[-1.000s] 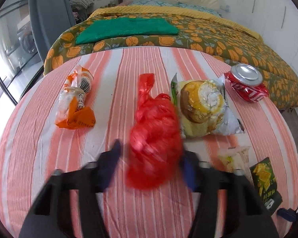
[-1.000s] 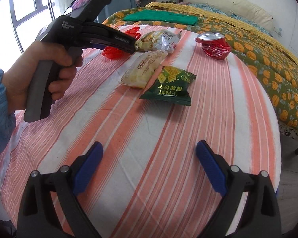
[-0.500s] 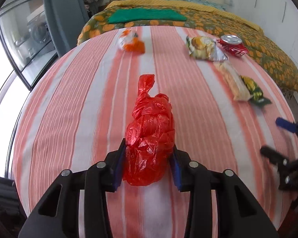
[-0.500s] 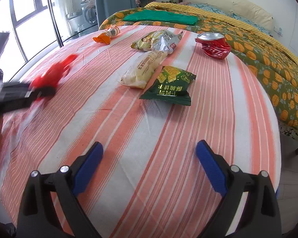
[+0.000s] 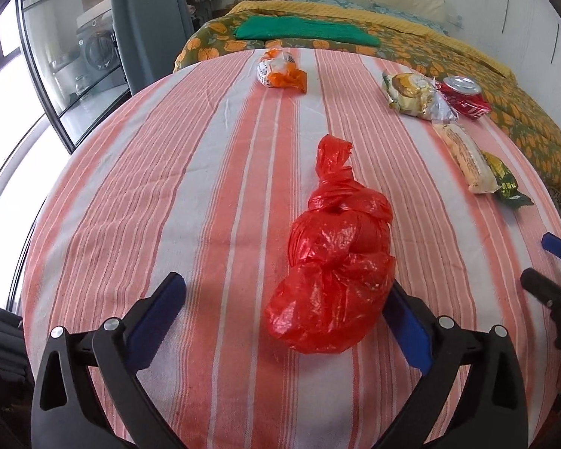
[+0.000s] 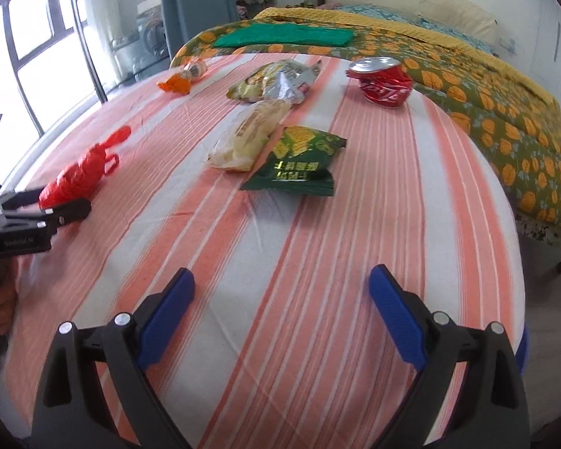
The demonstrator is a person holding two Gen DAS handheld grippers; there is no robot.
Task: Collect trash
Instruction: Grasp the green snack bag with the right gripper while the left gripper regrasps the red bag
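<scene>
While the left gripper jaws spread, the red bag lies between them, perhaps brushing the right pad. Right gripper, lower frame, gapes over bare tablecloth.

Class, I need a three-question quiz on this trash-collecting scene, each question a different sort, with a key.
1. True or false: the left gripper is clamped on the red bag.
2. Which item lies nearest the crushed can? A) orange wrapper B) silver snack bag C) red bag
3. Fill in: the green packet rests against the pale ____ wrapper.

Key
1. False: its jaws are opening, and the bag lies on the striped cloth against one pad only.
2. B
3. Yellow
</scene>
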